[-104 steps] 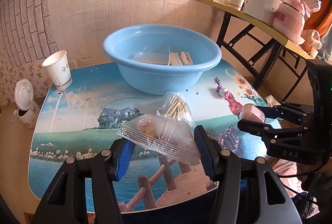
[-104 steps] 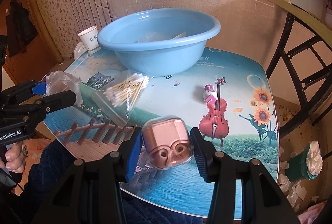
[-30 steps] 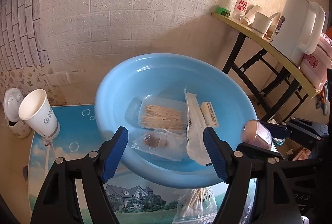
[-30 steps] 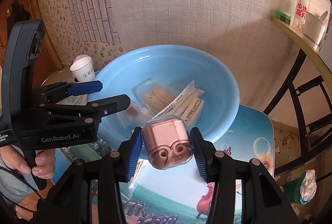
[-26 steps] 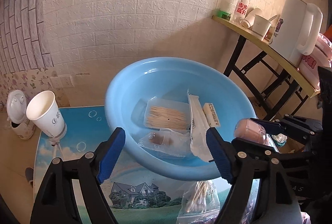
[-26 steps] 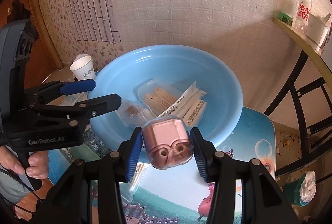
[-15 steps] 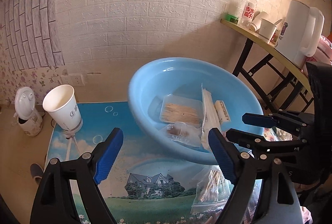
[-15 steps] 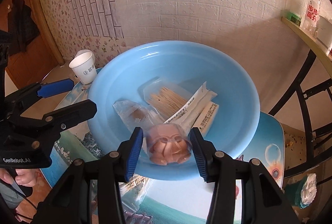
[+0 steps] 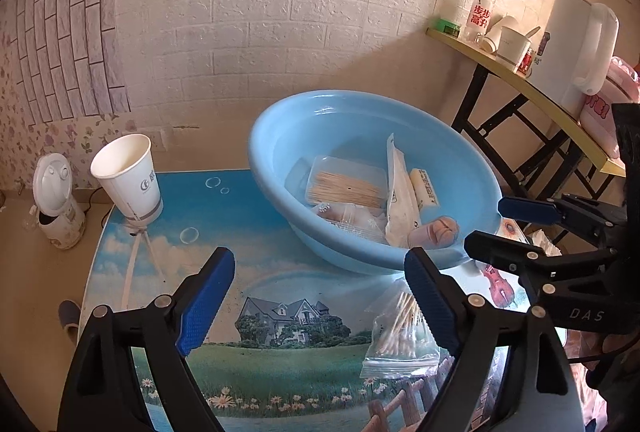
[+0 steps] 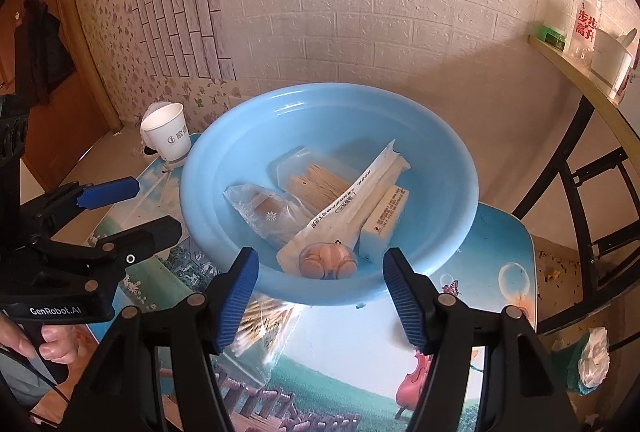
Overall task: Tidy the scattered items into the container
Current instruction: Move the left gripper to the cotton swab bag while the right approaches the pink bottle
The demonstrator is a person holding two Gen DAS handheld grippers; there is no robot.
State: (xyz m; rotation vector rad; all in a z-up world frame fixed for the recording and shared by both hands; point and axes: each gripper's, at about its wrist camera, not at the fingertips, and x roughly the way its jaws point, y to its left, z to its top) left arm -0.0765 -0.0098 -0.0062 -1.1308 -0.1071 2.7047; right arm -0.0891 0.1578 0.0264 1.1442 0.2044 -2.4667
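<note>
A blue basin (image 9: pixel 280 120) (image 10: pixel 460 168) stands on the picture-printed table. Inside lie a pink case (image 9: pixel 438 230) (image 10: pixel 328 261), a clear snack bag (image 10: pixel 268 212), a toothpick box (image 10: pixel 316 184), a long white packet (image 10: pixel 360 192) and a small white box (image 10: pixel 386 218). My right gripper (image 10: pixel 320 300) is open and empty, above the basin's near rim; it shows at the right in the left wrist view (image 9: pixel 500 228). My left gripper (image 9: pixel 316 296) is open and empty over the table, left of the basin. A bag of cotton swabs (image 9: pixel 400 328) (image 10: pixel 260 324) lies on the table.
A paper cup (image 9: pixel 128 176) (image 10: pixel 168 136) stands at the table's far left corner. A red violin toy (image 10: pixel 412 384) lies at the table's right. A side table (image 9: pixel 520 84) with a kettle and bottle stands to the right. A brick wall is behind.
My right gripper opened and the pink case dropped into the basin. My left gripper, which let the snack bag go into the basin earlier, drew back to the left.
</note>
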